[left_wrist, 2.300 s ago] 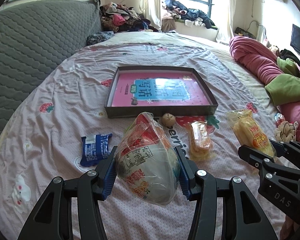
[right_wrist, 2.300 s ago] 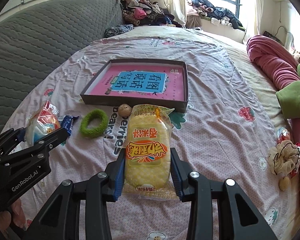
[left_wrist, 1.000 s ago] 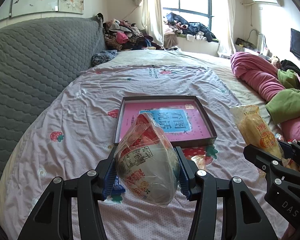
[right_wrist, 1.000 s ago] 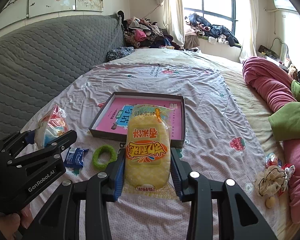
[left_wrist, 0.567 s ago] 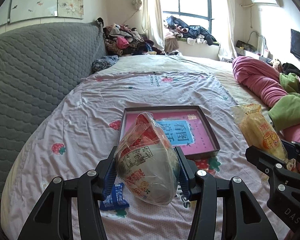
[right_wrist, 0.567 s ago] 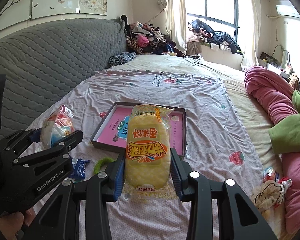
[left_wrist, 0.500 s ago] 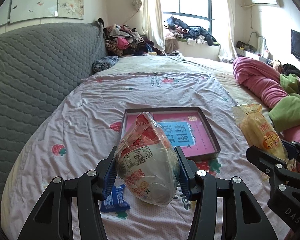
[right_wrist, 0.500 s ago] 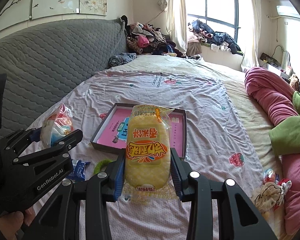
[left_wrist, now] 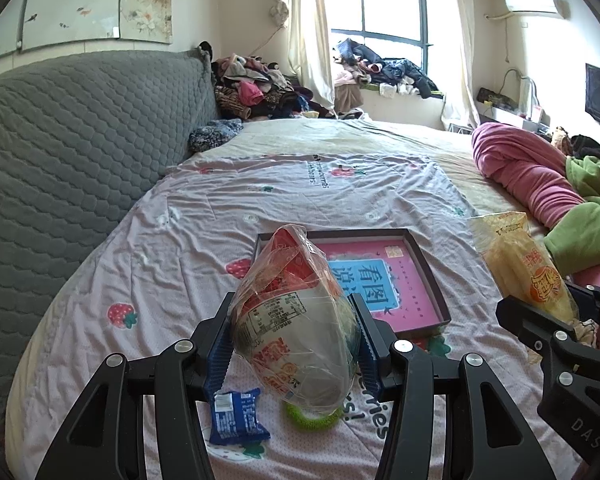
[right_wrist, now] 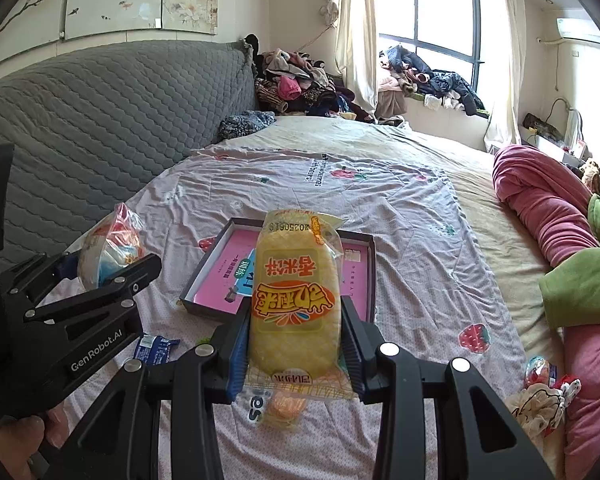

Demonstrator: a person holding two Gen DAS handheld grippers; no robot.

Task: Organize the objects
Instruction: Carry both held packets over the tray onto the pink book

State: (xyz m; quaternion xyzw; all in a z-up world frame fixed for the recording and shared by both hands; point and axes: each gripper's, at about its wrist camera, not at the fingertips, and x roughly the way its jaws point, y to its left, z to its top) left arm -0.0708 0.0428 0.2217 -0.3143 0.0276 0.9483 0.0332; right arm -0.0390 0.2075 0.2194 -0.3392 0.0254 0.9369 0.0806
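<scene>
Two snacks gripped; yellow packet (right_wrist: 294, 300) lengthwise along right tool (right_wrist: 295, 342).

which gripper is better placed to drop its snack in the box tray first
Probably the right gripper: its yellow rice cracker pack lines up squarely with the box tray ahead. The left gripper and its wrapped bowl sit off the tray's near-left corner.

glossy crinkled plastic snack bag (left_wrist: 296, 328); matt quilted cloth headboard (left_wrist: 80, 152).
</scene>
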